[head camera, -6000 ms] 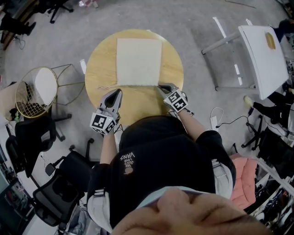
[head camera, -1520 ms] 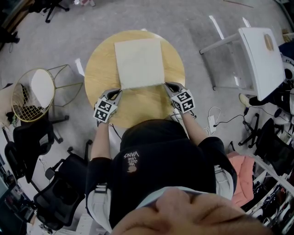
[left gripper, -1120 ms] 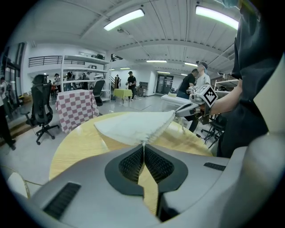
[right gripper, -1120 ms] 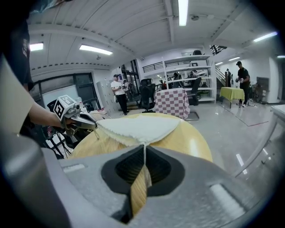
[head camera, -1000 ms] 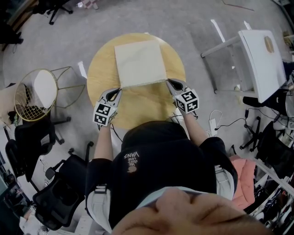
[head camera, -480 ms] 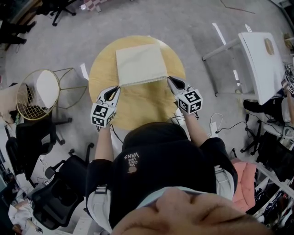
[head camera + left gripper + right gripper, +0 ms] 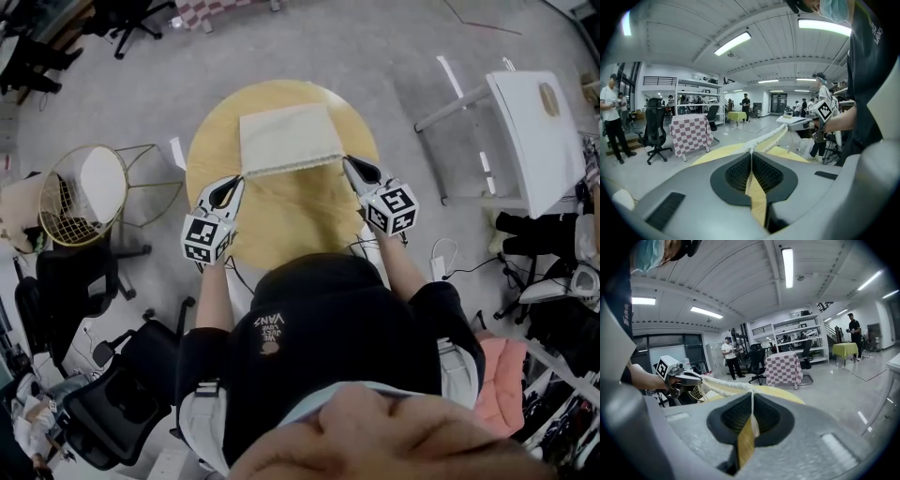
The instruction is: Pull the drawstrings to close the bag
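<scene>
My left gripper (image 7: 236, 181) and right gripper (image 7: 349, 164) are pale grey with black ribbed pads. Each carries a cube of black-and-white square markers. The flat square fabric bag (image 7: 288, 139) is plain cream, and the thin cord drawstring (image 7: 752, 403) is off-white. The round wooden table (image 7: 281, 216) is honey yellow, and the concrete floor (image 7: 375, 37) is mottled grey. One draped tablecloth (image 7: 690, 133) is checked maroon and white, and another cloth (image 7: 736, 116) is lime green. The round wire basket (image 7: 56, 197) is brass gold. My T-shirt (image 7: 319, 347) is black with white lettering.
</scene>
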Motion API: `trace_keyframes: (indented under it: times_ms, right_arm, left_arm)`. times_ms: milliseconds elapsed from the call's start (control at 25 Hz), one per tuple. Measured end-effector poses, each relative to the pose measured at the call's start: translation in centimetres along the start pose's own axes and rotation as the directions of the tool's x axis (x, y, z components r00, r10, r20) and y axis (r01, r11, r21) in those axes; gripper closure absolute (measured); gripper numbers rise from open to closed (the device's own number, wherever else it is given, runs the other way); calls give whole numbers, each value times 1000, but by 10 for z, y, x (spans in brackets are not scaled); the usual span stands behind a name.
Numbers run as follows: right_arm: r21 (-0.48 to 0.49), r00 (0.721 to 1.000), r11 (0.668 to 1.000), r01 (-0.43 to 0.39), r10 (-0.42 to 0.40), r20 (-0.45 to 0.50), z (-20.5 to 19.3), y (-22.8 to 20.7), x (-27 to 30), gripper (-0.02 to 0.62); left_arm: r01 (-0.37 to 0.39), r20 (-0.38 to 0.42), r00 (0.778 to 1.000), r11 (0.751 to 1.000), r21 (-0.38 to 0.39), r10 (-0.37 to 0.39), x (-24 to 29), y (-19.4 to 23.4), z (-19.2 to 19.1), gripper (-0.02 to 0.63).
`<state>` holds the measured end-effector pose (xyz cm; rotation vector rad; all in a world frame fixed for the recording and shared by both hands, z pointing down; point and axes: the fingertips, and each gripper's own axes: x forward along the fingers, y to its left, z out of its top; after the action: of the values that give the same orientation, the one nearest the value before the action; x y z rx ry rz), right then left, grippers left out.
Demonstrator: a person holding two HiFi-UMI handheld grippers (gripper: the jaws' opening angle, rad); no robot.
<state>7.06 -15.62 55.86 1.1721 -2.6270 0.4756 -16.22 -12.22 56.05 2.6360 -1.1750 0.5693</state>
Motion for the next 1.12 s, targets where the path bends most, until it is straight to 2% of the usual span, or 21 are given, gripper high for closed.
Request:
trace_keyframes:
  times_ms: [440, 1120]
  right_arm:
    - [-16, 999, 1000, -15, 16, 42, 21, 7, -6, 588]
    - [-76, 990, 997, -27, 37, 135, 71, 25, -18, 588]
  left_arm:
    - [-36, 43, 998, 999, -17, 37, -12, 2, 15, 584]
    - [-110, 137, 985, 994, 30, 105, -45, 5, 63, 584]
